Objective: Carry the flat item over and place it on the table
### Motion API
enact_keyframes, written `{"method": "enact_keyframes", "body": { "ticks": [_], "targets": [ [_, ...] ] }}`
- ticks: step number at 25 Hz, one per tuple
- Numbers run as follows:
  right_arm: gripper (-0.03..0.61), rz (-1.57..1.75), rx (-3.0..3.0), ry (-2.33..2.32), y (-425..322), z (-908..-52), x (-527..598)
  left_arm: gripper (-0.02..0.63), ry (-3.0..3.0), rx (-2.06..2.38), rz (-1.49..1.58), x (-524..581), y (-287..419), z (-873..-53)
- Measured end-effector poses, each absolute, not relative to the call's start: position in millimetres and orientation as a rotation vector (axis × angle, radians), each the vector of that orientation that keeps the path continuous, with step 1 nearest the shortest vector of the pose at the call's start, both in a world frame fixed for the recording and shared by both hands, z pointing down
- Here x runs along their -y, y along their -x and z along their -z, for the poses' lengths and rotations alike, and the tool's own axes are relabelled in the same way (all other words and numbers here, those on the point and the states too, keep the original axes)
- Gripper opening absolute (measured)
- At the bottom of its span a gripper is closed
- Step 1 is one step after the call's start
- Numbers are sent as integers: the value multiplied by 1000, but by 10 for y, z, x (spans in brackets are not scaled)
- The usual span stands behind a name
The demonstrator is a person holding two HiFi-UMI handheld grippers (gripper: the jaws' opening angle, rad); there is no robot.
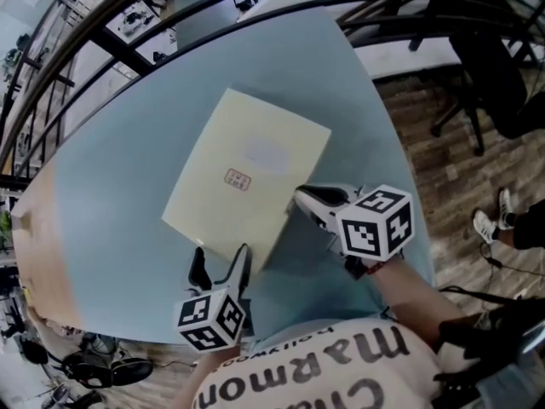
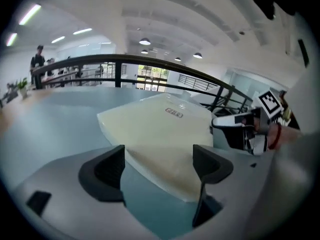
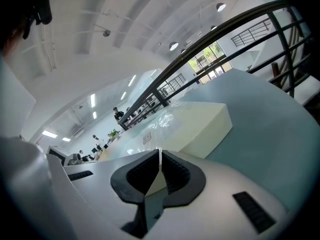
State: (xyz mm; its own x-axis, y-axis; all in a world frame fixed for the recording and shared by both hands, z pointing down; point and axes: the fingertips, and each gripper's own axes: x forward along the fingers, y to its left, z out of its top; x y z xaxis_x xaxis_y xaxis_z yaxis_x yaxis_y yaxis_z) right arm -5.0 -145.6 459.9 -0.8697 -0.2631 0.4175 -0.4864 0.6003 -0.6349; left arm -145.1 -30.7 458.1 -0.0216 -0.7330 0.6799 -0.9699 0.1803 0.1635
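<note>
A pale yellow flat item (image 1: 247, 169) with a small red mark lies on the blue-grey table (image 1: 119, 194). My right gripper (image 1: 300, 197) is at its right edge, jaws shut on a thin edge of the flat item (image 3: 195, 126); in the right gripper view, the right gripper (image 3: 160, 156) shows a thin white sheet pinched between the pads. My left gripper (image 1: 220, 268) stands open at the item's near corner. In the left gripper view, the flat item (image 2: 160, 129) reaches in between the spread fingers of the left gripper (image 2: 159, 165) without either pad touching it.
A dark curved railing (image 1: 119, 41) runs behind the table. The table's right edge (image 1: 400, 143) drops to a wooden floor with an office chair (image 1: 485, 83) and a person's shoes (image 1: 494, 220). People stand far off beyond the railing (image 2: 37, 64).
</note>
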Motion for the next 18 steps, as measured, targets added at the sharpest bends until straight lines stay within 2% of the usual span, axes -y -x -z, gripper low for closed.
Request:
{"method": "enact_keyframes", "body": {
  "ticks": [3,4,6,9,14,18],
  "targets": [
    [41,-1042,2530,-658,55,-4617,1462,419,-1776,1820,-501,283,1422,-4401],
    [43,-996,2528,-667,61,-4622,1464,390,-1820,1801,-477,274,1409,-4359],
    [43,-892,2527,-683,64,-4633,1466,264,-1865,1756,-421,225,1406,-4313],
    [43,-798,2497,-726,54,-4662,1483,165,-1899,1732,-376,90,1453,-4225],
    [43,-707,2398,-835,28,-4709,1520,60,-1936,1729,-289,-206,1656,-3991],
    [43,-642,2325,-928,-14,-4717,1536,3,-1921,1771,-207,-535,1963,-3821]
  ]
}}
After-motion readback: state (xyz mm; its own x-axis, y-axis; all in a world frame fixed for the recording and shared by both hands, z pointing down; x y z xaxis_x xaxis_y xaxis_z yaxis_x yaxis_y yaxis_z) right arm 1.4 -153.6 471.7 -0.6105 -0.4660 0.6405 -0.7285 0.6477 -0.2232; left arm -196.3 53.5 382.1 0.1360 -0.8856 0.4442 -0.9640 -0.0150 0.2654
